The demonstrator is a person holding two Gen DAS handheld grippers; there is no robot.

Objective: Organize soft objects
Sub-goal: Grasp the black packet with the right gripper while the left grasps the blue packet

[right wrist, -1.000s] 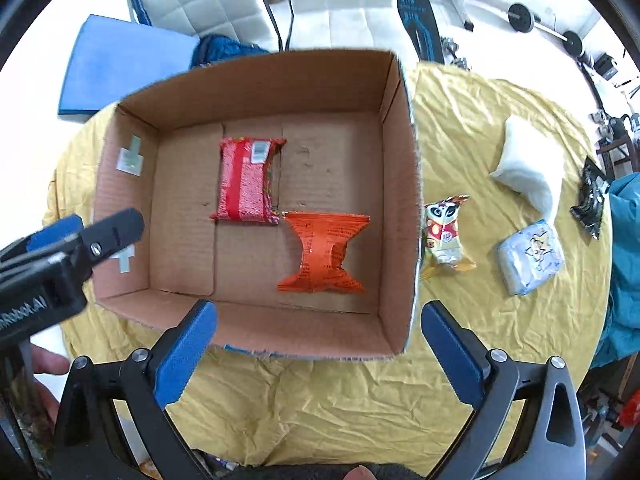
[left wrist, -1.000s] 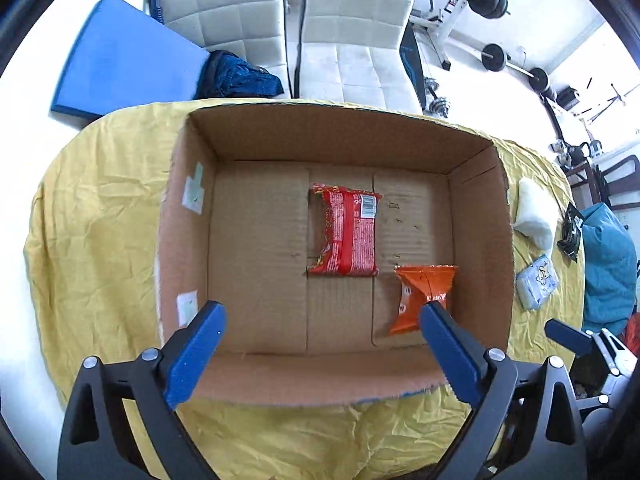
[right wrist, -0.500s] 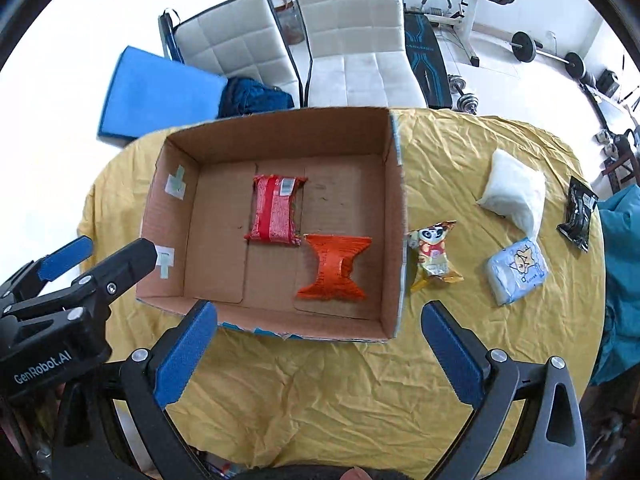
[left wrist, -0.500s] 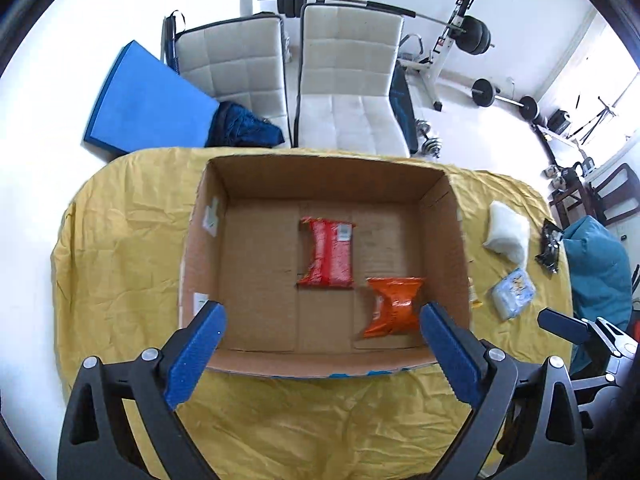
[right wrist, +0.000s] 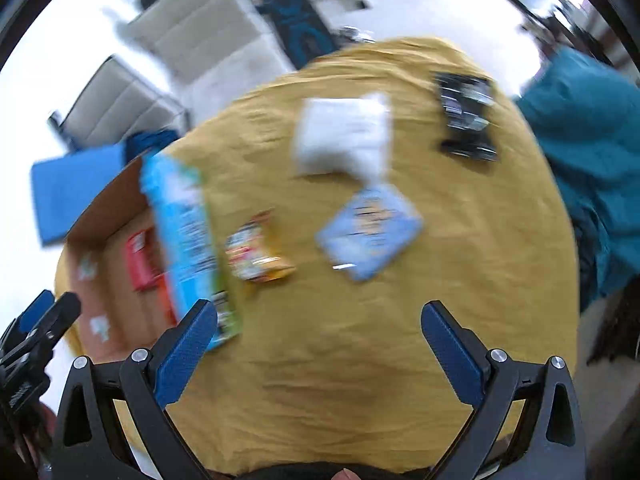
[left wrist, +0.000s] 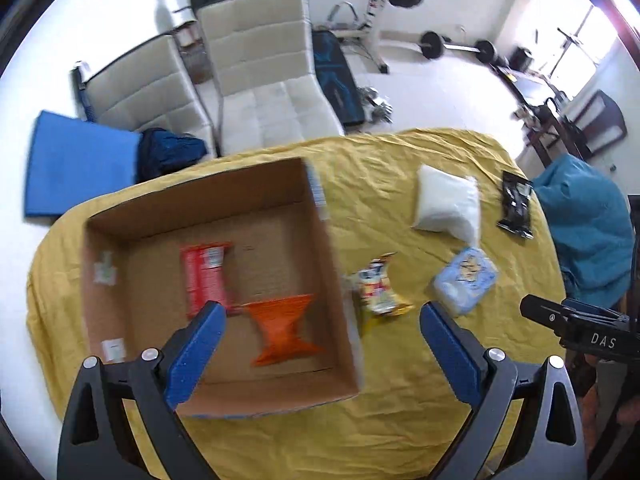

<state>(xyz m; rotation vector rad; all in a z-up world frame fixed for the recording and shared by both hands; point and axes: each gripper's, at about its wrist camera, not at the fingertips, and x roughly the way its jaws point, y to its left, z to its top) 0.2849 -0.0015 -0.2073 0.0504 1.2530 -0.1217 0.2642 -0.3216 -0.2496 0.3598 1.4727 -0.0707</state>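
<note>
An open cardboard box [left wrist: 340, 304] sits on the yellow-clothed table [left wrist: 400, 420] and holds a red packet [left wrist: 204, 276] and an orange packet [left wrist: 282, 326]. To the right of the box lie a yellow snack pack [left wrist: 380, 288], a light blue pack [left wrist: 466, 282], a white pouch [left wrist: 446, 206] and a black packet [left wrist: 516, 204]. My left gripper [left wrist: 322, 338] hovers open above the box's right wall, empty. My right gripper [right wrist: 320, 340] is open over bare cloth, with the blurred snack pack [right wrist: 254, 254], blue pack [right wrist: 370, 234], white pouch [right wrist: 344, 136] and black packet [right wrist: 466, 116] ahead.
Two white padded chairs [left wrist: 260, 80] stand behind the table, with a blue mat [left wrist: 76, 164] and dark blue cloth [left wrist: 168, 152] at the left. A teal cloth [left wrist: 588, 224] drapes at the right edge. Weights lie on the floor [left wrist: 440, 72] beyond.
Both grippers have swung right and risen, so the box has slid to the left of each view and the loose packs on the cloth have come into view. The right wrist view is motion-blurred.
</note>
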